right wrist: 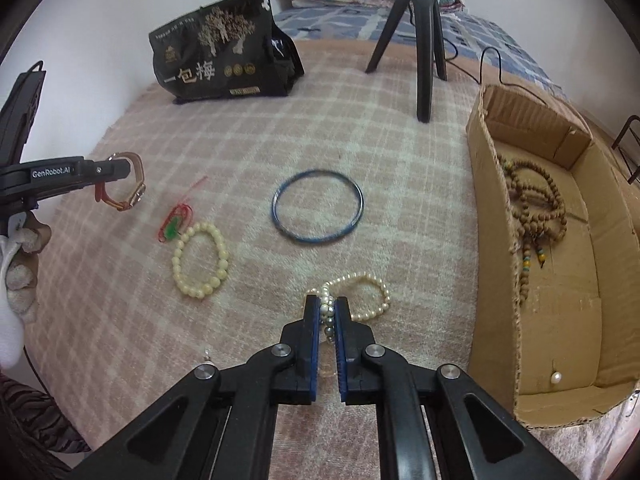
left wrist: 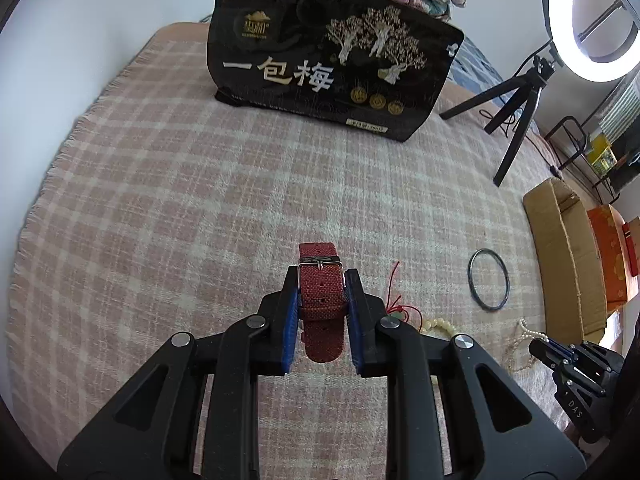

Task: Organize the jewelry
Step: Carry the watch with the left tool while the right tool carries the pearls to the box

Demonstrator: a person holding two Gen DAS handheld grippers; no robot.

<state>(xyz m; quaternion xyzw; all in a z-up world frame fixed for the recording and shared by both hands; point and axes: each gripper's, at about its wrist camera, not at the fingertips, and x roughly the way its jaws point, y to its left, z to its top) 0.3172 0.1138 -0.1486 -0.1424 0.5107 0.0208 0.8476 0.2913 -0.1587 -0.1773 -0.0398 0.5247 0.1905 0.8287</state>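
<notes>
Right tool [right wrist: 328,308] pinches pearl bracelet [right wrist: 366,294]; left tool [left wrist: 322,284] grips red watch [left wrist: 321,300].

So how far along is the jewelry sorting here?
Done: wooden bead strand and a loose pearl lie in the cardboard box. In hand: left tool holds the red-strapped watch; right tool grips the pearl bracelet. Left: blue bangle, cream bracelet, red-cord charm.

White wall [left wrist: 100,40], pink plaid blanket [left wrist: 200,200], glowing ring light [left wrist: 592,20], tripod [right wrist: 424,40]
</notes>
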